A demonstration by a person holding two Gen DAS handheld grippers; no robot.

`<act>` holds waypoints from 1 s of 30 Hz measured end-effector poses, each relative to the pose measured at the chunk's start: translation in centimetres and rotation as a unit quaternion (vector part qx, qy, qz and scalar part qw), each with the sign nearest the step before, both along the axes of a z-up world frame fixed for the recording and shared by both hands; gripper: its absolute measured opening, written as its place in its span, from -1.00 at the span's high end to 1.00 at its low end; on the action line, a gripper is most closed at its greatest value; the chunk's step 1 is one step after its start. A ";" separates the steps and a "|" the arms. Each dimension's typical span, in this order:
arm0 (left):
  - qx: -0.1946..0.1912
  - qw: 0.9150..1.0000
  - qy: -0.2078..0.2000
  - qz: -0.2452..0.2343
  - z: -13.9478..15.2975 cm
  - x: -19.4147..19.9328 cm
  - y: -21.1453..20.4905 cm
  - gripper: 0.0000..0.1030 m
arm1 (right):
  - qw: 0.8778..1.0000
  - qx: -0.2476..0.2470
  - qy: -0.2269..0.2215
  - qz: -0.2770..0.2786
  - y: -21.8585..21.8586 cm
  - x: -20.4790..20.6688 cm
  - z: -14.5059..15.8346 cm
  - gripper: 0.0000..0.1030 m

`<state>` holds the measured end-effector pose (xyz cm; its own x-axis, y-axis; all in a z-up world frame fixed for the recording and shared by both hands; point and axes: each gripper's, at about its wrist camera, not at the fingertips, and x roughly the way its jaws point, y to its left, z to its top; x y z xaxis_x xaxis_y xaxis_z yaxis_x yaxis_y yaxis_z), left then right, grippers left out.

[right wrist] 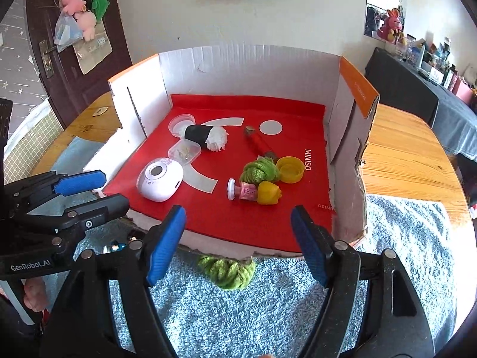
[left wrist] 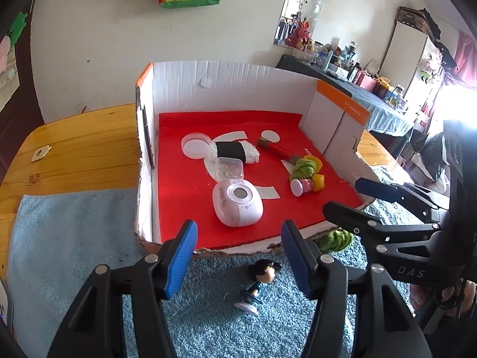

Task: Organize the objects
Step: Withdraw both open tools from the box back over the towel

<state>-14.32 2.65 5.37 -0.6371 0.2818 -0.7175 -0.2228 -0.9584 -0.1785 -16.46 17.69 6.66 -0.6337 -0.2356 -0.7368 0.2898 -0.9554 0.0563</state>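
Left hand-held gripper [left wrist: 238, 258]: pads apart, empty, above a dark-haired figurine [left wrist: 258, 283] lying on the blue towel [left wrist: 74, 238]. Right hand-held gripper [right wrist: 238, 247]: pads apart, empty, above a green yarn bundle [right wrist: 228, 271] on the towel, touching the cardboard box [right wrist: 238, 68] front edge.

Wooden table [right wrist: 399, 161] carries blue towel [right wrist: 268, 313], white cardboard box [right wrist: 238, 68]; figurine [left wrist: 259, 283], green yarn [right wrist: 228, 271] on towel.
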 end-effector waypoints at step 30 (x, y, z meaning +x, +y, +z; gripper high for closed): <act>0.008 1.000 -0.004 -0.005 -1.1 4.3 0.0 -0.40 | 1.000 -0.007 0.025 -0.002 0.2 4.9 0.4 -0.66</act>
